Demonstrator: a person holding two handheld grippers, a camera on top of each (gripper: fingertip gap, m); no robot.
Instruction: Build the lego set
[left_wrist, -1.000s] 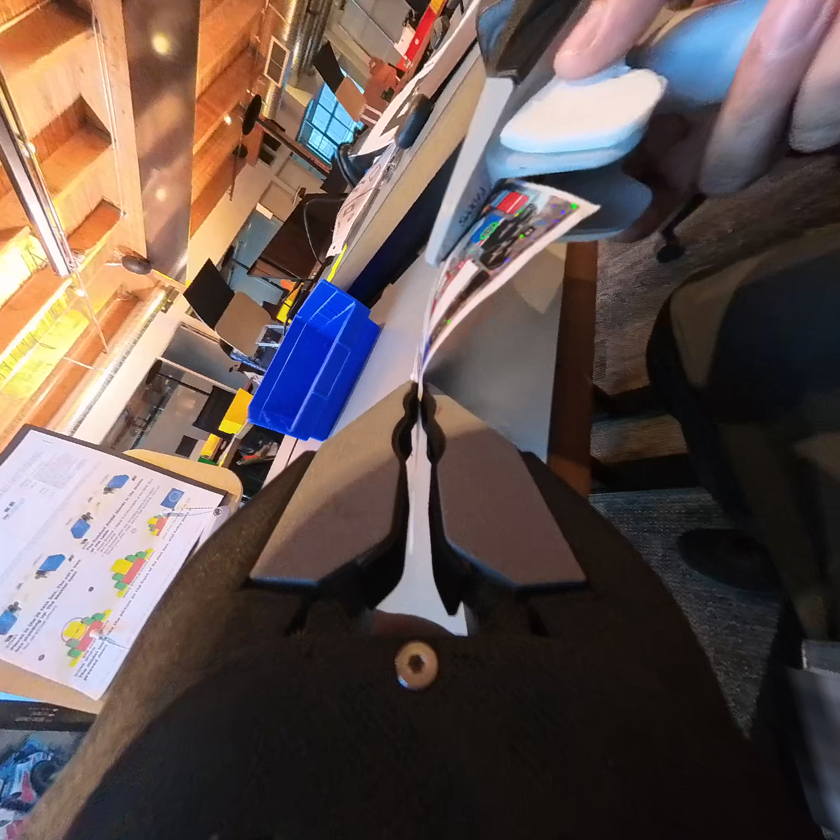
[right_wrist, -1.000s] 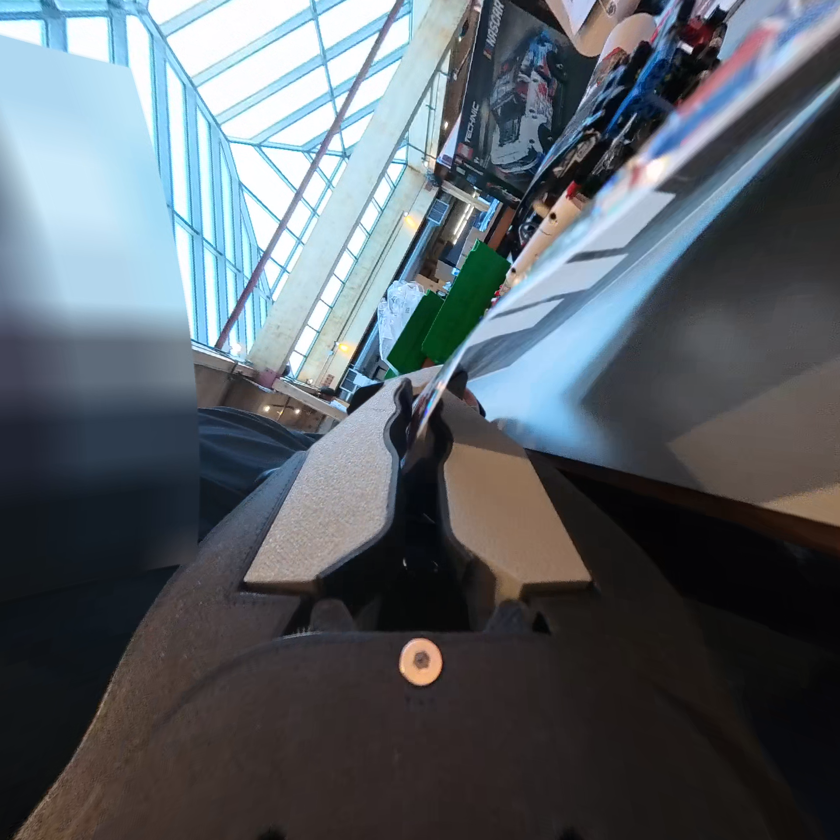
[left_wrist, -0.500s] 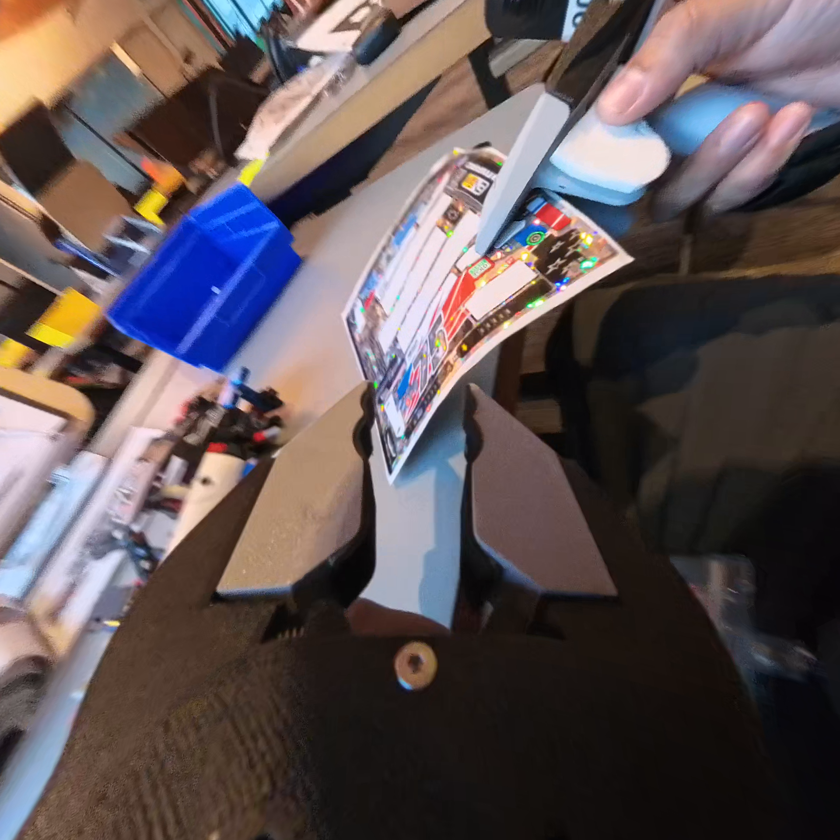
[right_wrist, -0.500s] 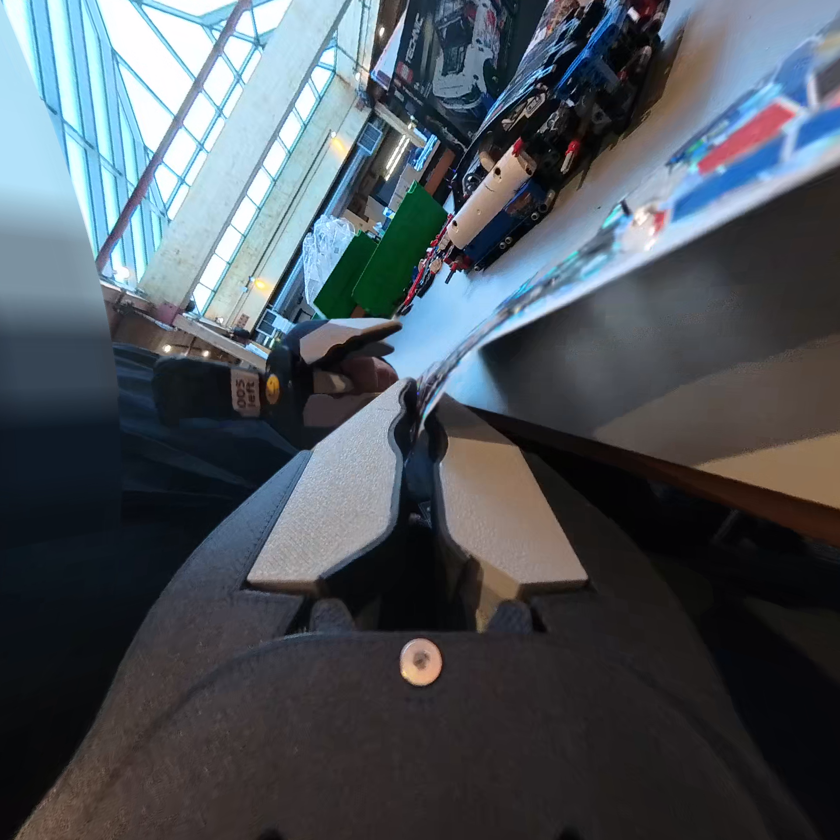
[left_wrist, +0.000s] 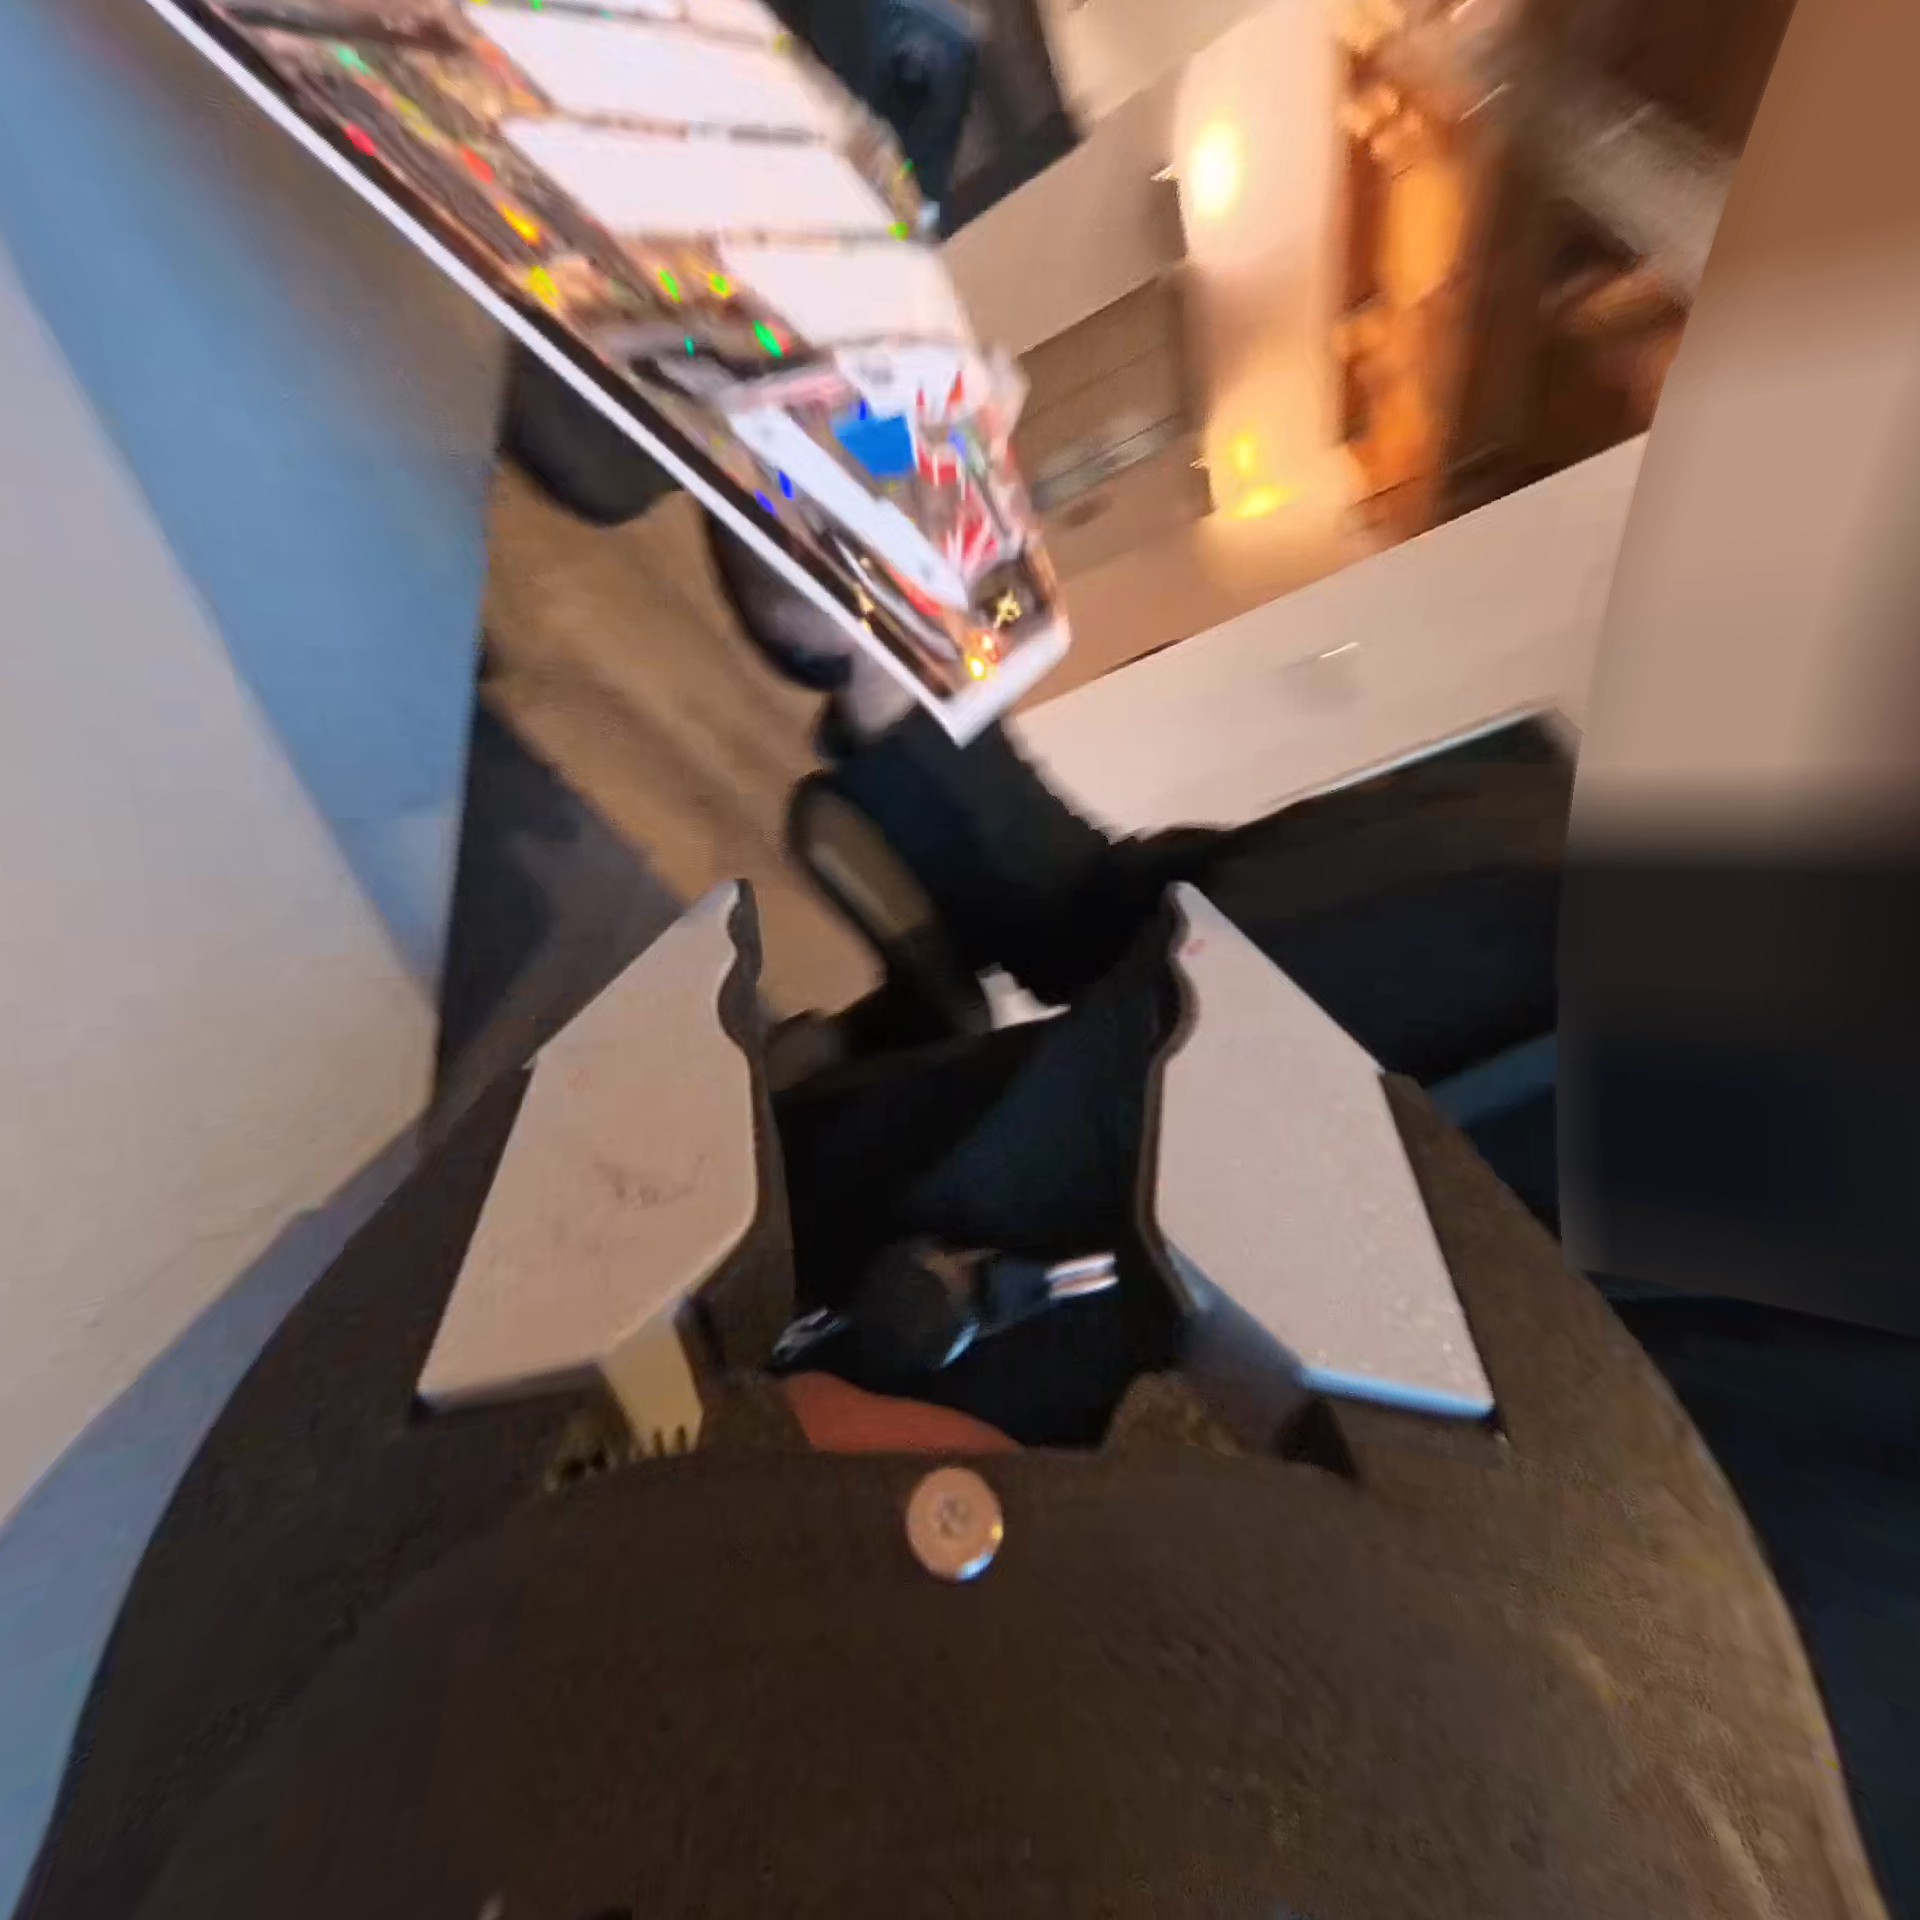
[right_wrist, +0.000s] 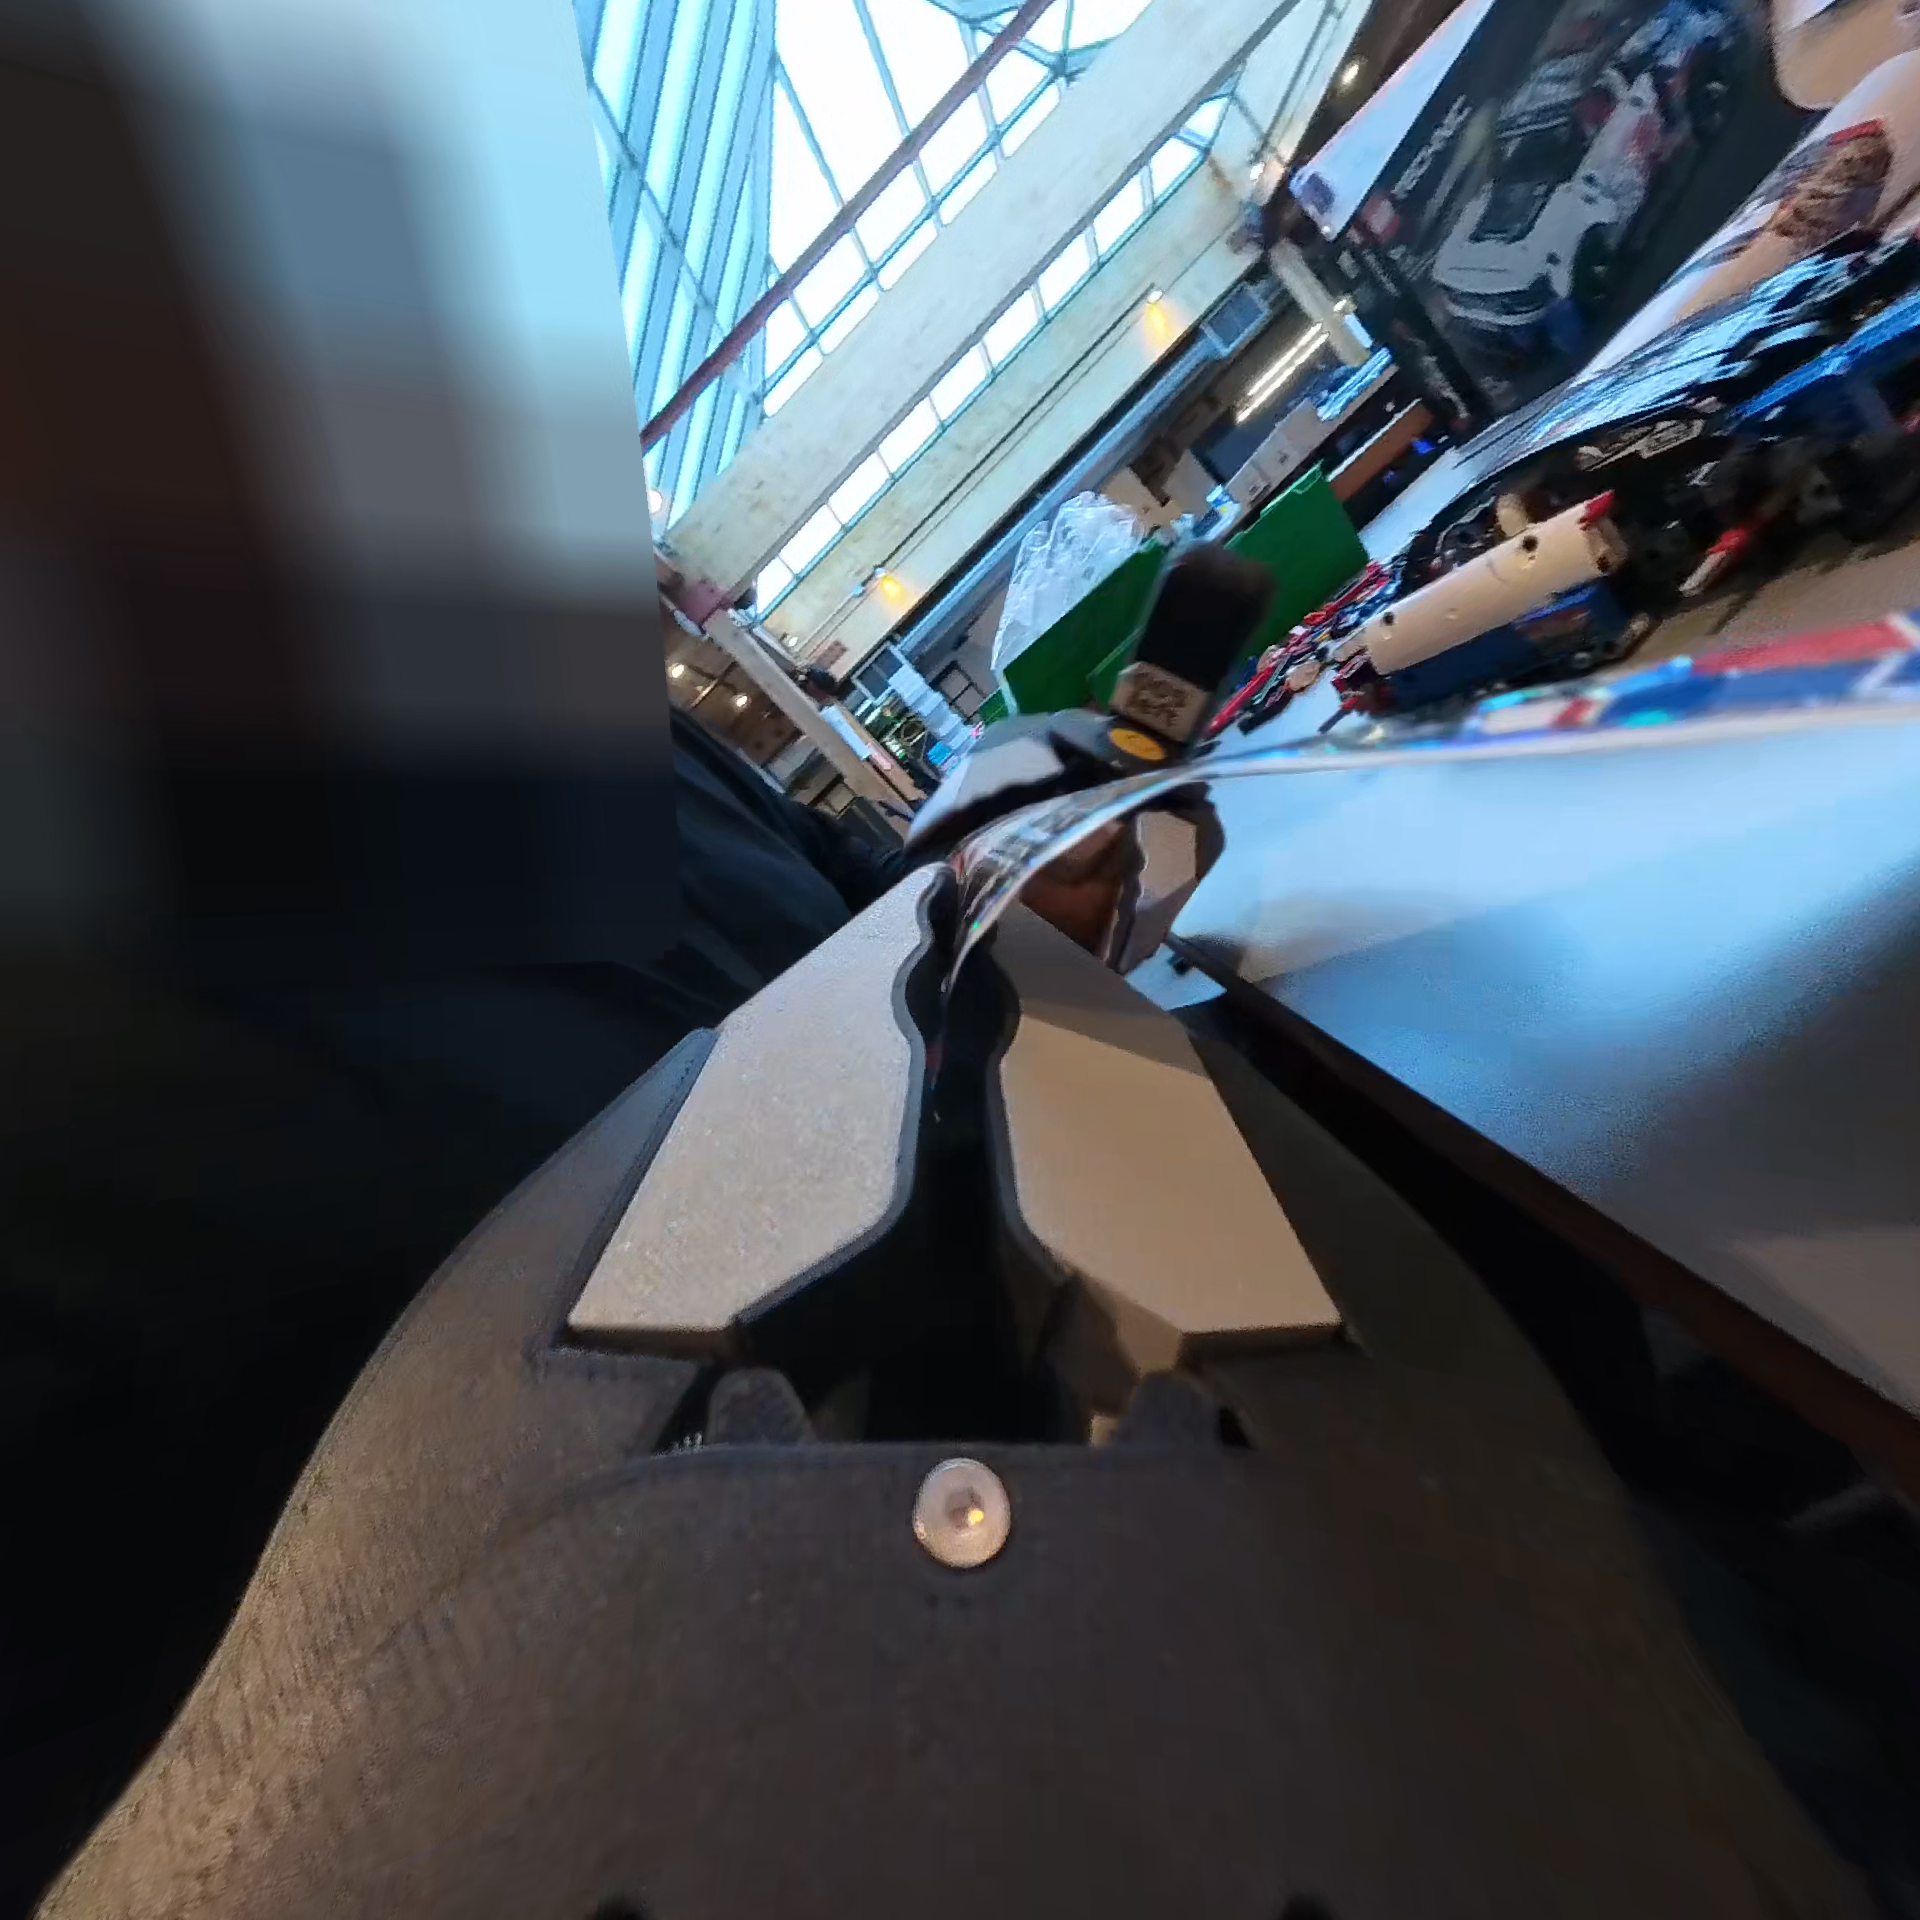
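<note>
Sticker stage, looks like. My right gripper (right_wrist: 961, 914) is pinched on one corner of the sticker sheet (right_wrist: 1558, 717), held just over the table (right_wrist: 1558, 935).

Left gripper (left_wrist: 956, 914) is spread wide, empty, sheet (left_wrist: 727, 260) above it. Next I'd regrip carefully; it's floppy.

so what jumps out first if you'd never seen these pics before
The shiny, multicoloured sticker sheet stands out first: the right tool pinches one end of it, and the sheet curves out over the grey table. In the left wrist view the same sheet crosses the upper left, above the left tool, which is wide open and empty. Behind it on the table sits the partly built blue, white and black lego car.
</note>
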